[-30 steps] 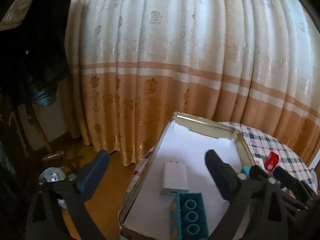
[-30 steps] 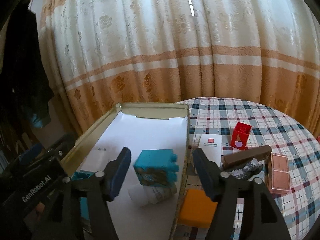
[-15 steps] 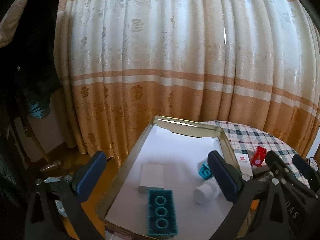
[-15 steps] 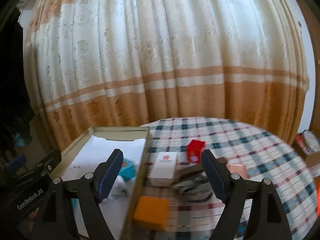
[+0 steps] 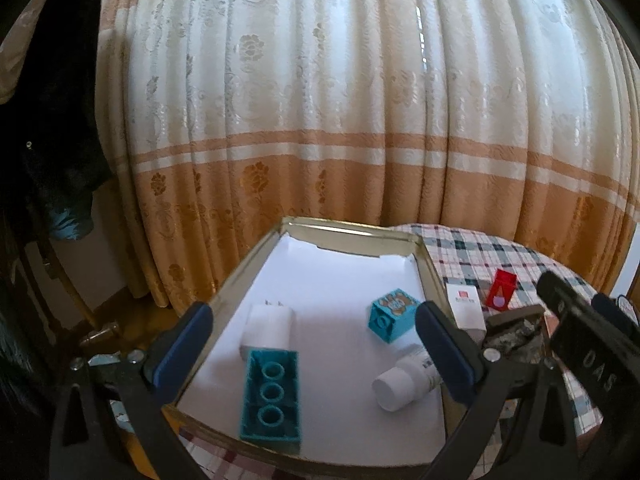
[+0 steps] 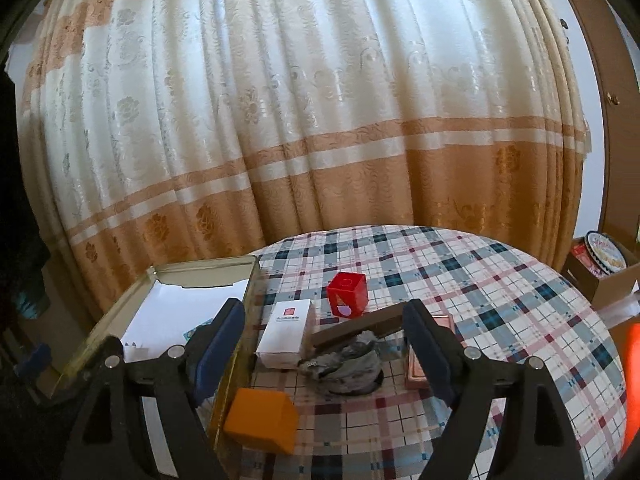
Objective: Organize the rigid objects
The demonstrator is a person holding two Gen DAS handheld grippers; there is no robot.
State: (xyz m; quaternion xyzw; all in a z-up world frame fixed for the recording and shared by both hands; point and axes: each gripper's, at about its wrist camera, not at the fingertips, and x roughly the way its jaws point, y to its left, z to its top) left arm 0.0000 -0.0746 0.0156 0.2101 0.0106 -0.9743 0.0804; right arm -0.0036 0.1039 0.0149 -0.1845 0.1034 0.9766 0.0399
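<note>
A gold metal tray (image 5: 248, 268) lined with white paper holds a long teal brick (image 5: 271, 396), a white charger (image 5: 267, 326), a teal cube (image 5: 394, 314) and a white bottle (image 5: 408, 380) lying on its side. My left gripper (image 5: 312, 332) hovers open above the tray's near end, holding nothing. Over the checked tablecloth (image 6: 500, 300), my right gripper (image 6: 324, 320) is open and empty. Ahead of it lie a white box (image 6: 286, 332), a red box (image 6: 347, 288), a brown bar (image 6: 360, 326) and a grey crumpled lump (image 6: 348, 360). An orange box (image 6: 262, 420) sits beside the tray's right wall (image 6: 244, 320).
A flat pinkish box (image 6: 420, 372) lies partly behind the right finger. A patterned curtain (image 6: 320, 140) hangs close behind the round table. A cardboard box with a tin (image 6: 604, 264) stands off the table at the right. Dark clothing (image 5: 48, 120) hangs at the far left.
My right gripper swung from over the tray to the items on the tablecloth, and its jaws widened. The left view shifted so the whole tray now sits between its fingers.
</note>
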